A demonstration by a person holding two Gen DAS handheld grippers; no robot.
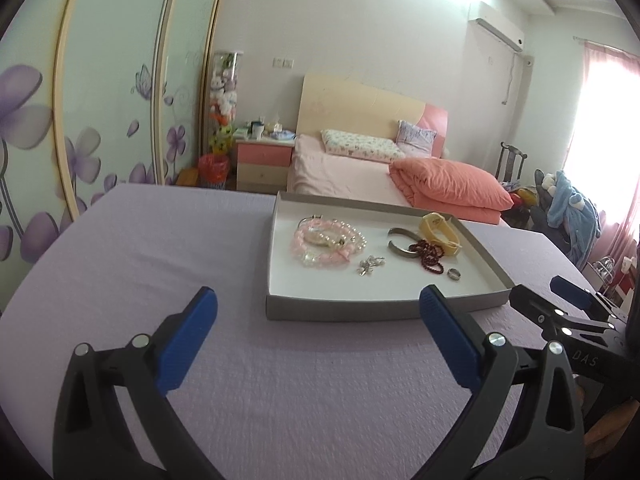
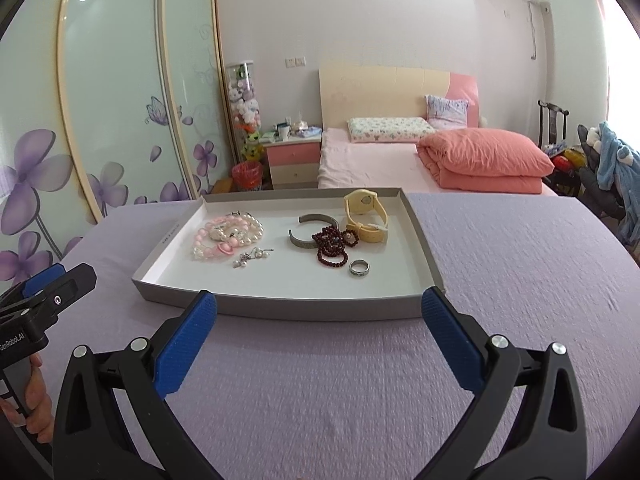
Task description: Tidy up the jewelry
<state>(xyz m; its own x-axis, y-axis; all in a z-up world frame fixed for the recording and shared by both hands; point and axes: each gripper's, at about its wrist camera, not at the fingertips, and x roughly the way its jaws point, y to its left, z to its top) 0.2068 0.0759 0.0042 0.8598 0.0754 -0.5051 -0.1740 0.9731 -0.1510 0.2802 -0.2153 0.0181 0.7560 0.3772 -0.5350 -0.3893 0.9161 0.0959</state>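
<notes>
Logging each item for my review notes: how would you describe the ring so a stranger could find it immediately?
Look in the shallow white tray on the purple tablecloth. The ring lies alone near the tray's front right, just past the dark red beads. It is the only small, plain silver band, far smaller than the open metal bangle.

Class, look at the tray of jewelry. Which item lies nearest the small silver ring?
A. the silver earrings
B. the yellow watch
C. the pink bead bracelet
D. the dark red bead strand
D: the dark red bead strand lies right beside the silver ring in the tray; the others sit farther off.
</notes>
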